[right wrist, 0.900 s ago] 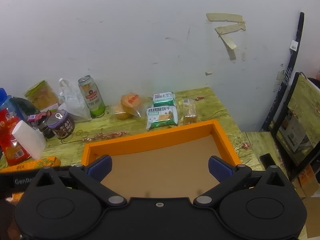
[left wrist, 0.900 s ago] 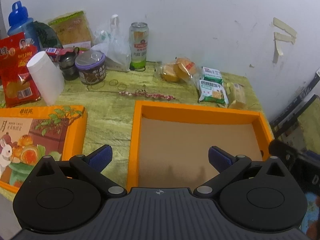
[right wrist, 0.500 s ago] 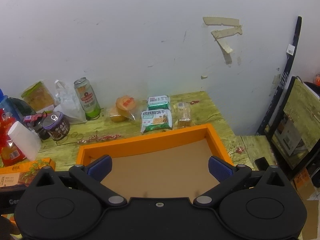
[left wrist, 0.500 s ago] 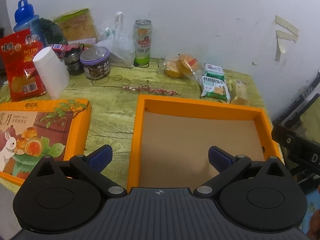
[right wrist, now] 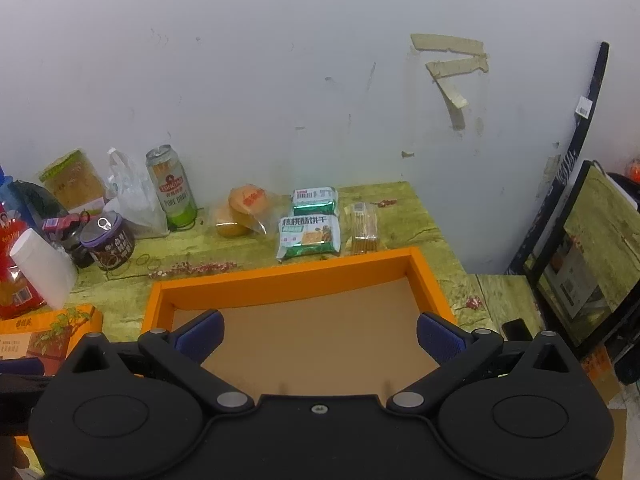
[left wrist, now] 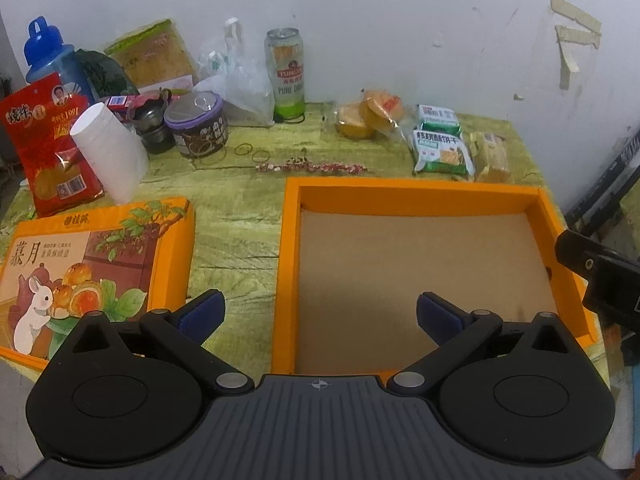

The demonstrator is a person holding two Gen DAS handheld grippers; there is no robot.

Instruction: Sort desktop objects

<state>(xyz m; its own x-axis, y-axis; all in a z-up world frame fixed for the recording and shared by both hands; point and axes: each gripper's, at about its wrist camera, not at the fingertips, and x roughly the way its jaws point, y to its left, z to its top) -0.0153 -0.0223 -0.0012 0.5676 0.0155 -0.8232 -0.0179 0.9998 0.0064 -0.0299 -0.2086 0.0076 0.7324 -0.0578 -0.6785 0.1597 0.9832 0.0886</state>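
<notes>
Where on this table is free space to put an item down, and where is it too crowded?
Free: the brown floor of the open orange box, and the green tabletop strip between it and the illustrated orange lid. Crowded: the back edge, from the red snack bag past the green beer can to the green biscuit packs.

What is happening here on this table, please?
A person holds two grippers above an orange box that has nothing in it yet. The left gripper and the right gripper are both open and hold nothing. The snacks are not sorted yet: the green biscuit packs, the buns and the beer can lie behind the box, near the wall.
</notes>
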